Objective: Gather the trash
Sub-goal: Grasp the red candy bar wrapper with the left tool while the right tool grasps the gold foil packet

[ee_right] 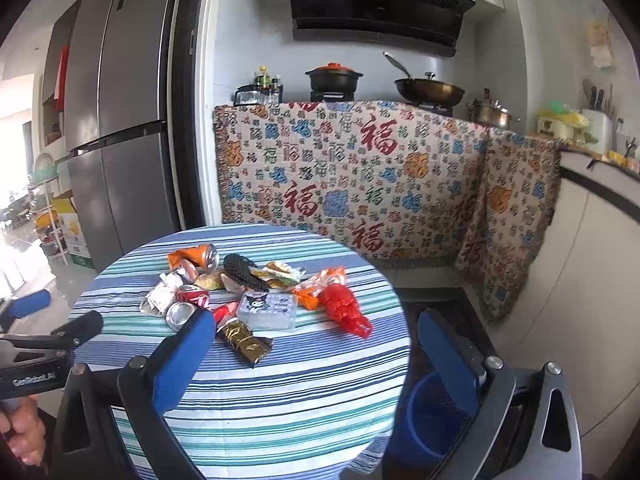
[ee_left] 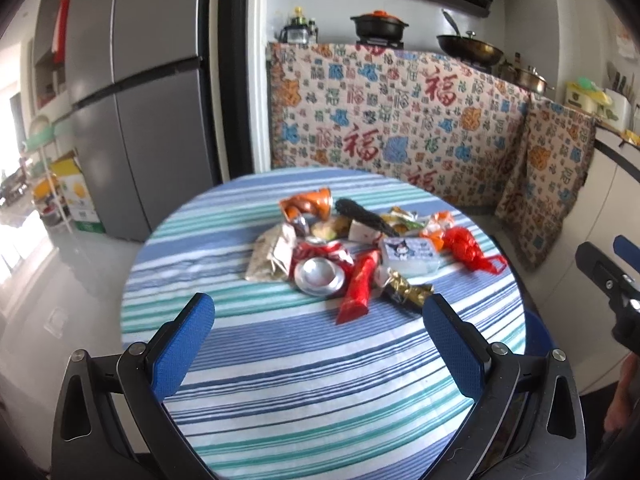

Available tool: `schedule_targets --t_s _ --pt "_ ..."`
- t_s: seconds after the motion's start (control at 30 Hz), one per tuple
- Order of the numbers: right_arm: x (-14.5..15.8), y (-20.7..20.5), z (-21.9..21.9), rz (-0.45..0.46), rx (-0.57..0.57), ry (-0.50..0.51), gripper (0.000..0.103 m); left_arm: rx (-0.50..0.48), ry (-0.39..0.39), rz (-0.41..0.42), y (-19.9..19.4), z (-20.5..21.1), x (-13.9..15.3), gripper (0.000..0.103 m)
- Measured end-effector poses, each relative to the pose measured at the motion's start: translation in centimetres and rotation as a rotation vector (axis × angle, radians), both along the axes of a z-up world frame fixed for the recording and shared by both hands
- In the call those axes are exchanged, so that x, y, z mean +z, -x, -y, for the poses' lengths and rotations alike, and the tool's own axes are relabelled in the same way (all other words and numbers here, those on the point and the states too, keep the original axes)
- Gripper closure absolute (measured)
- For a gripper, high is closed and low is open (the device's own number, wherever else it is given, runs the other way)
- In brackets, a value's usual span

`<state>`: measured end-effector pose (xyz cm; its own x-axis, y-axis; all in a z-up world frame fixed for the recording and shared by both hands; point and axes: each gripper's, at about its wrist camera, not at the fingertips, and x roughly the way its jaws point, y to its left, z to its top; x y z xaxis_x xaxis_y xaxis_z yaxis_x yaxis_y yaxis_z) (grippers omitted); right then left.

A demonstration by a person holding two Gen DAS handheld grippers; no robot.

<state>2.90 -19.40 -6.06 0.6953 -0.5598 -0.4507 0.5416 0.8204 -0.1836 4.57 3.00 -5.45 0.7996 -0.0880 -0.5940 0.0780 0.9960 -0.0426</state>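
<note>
A pile of trash lies in the middle of a round table with a striped cloth (ee_left: 280,380) (ee_right: 280,400). It holds a crushed red can (ee_left: 320,270) (ee_right: 186,308), an orange can (ee_left: 310,202) (ee_right: 198,256), a red wrapper (ee_left: 360,284), a gold wrapper (ee_left: 408,290) (ee_right: 244,340), a clear box with a cartoon label (ee_left: 410,254) (ee_right: 268,308), a red plastic bag (ee_left: 468,248) (ee_right: 344,310) and a black brush (ee_left: 360,214) (ee_right: 242,270). My left gripper (ee_left: 318,304) is open and empty, just short of the pile. My right gripper (ee_right: 316,320) is open and empty, near the table's right edge.
A blue bin (ee_right: 432,416) stands on the floor to the right of the table. A grey fridge (ee_left: 132,100) stands at the left. A counter draped with a patterned cloth (ee_right: 360,176) carries pots and a wok behind the table.
</note>
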Motion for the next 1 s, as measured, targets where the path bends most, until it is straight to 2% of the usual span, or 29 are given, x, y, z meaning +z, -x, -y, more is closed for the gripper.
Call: schedule_targets --t_s 0.2,0.5,0.67,0.9,1.0 --pt "-3.0 -1.2 1.5 -0.029 0.054 -0.048 0.0 -0.035 0.053 -0.065 -2.1 -0.9 -3.4 0.0" --pt "-7.2 -3.4 2.7 -0.108 0.149 -0.099 0.0 -0.066 0.038 -0.13 -4.0 -0.7 -6.6 0.0" --pt "-9.4 -5.7 3.2 -0.189 0.235 -0.087 0.0 -0.13 0.057 -0.155 -5.7 -0.3 -7.3 0.0" --pt "-12.1 -9.3 5.3 -0.273 0.373 -0.176 0.0 -0.228 0.121 -0.219 -8.9 0.5 -8.9 0.001" --pt "-12.4 -10.2 5.9 -0.29 0.42 -0.194 0.01 -0.254 0.112 -0.228 -9.9 1.1 -9.5 0.006"
